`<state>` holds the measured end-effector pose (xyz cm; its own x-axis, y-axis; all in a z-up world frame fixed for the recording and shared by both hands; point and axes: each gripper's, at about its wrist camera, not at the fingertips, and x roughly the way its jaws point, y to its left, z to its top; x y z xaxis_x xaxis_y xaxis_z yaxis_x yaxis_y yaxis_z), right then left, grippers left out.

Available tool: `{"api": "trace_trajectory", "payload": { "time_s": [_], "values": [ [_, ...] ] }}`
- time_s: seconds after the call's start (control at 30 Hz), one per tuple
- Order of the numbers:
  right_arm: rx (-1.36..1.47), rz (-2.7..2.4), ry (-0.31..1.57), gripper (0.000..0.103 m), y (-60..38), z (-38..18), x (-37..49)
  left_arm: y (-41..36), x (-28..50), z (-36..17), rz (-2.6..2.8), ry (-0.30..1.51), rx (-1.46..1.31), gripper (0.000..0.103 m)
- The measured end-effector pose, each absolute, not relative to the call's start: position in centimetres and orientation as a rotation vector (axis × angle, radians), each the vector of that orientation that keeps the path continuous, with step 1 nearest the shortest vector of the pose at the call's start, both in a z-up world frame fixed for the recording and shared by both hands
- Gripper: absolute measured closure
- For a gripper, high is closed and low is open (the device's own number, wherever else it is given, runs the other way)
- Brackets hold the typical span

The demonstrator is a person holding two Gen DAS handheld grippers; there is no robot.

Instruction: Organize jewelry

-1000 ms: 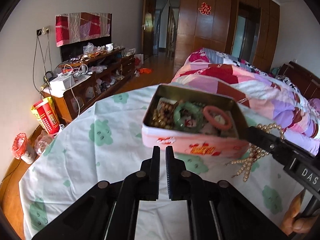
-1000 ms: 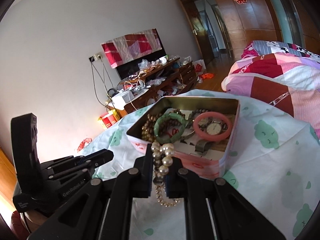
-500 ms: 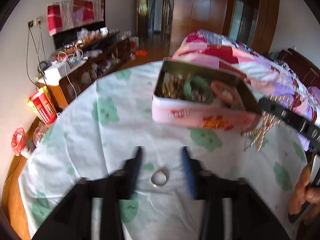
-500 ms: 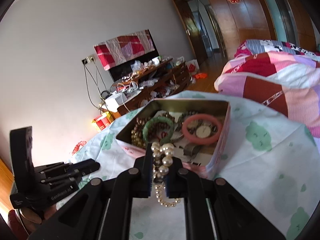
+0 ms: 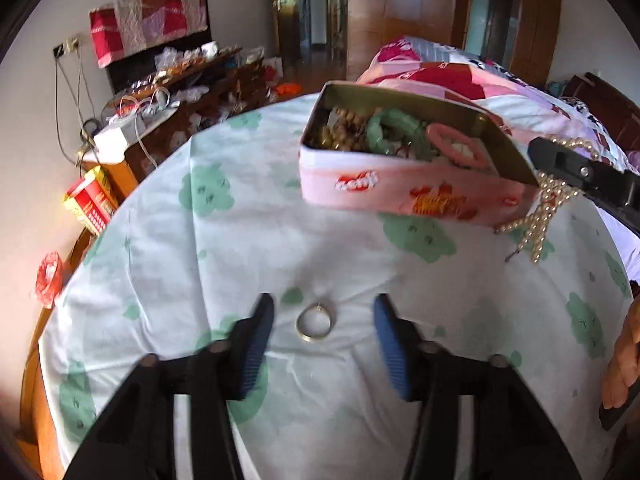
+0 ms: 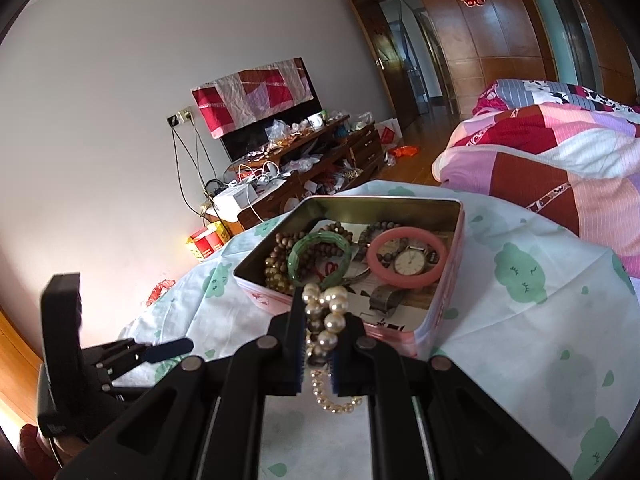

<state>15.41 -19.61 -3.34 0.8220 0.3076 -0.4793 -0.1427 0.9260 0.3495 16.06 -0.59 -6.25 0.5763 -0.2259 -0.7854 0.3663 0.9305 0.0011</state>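
On cloth, left gripper (image 5: 320, 344) fingers now spread around ring (image 5: 315, 323); right gripper (image 6: 316, 344) still pinching pearls (image 6: 326, 312).

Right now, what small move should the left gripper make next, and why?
Probably lower and close: the left gripper is open, its blue-padded fingers either side of the small metal ring lying on the cloud-print tablecloth, not yet gripped.

A cluttered TV stand (image 6: 304, 160) stands against the wall. Above it hangs a red patchwork cloth (image 6: 252, 94); left of it sits a red-and-yellow box (image 5: 90, 204) on the floor. Right of it lies a bed (image 6: 560, 168), behind which are wooden wardrobes (image 6: 492, 28).
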Motion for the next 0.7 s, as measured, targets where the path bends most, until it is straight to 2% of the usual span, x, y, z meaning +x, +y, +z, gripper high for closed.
{"api": "trace_trajectory", "payload": {
  "time_s": [0.1,0.37,0.4,0.57,0.7],
  "values": [
    [0.313,0.244,0.556,0.091,-19.7,-3.3,15.4,-0.1,16.4,-6.6,-0.340,0.921,0.129,0.084],
    [0.321,0.239,0.548,0.091,-19.8,-3.3,15.4,-0.2,15.7,-5.8,-0.348,0.871,0.147,0.084],
    [0.323,0.238,0.545,0.091,-19.9,-3.3,15.3,0.0,15.4,-5.3,-0.355,0.842,0.132,0.103],
    [0.326,0.232,0.532,0.091,-19.9,-3.2,15.2,-0.4,14.5,-3.7,-0.376,0.737,0.112,0.103],
    [0.314,0.226,0.533,0.091,-19.9,-3.2,15.2,-0.3,14.9,-3.7,-0.366,0.759,0.132,0.103]
  ]
}}
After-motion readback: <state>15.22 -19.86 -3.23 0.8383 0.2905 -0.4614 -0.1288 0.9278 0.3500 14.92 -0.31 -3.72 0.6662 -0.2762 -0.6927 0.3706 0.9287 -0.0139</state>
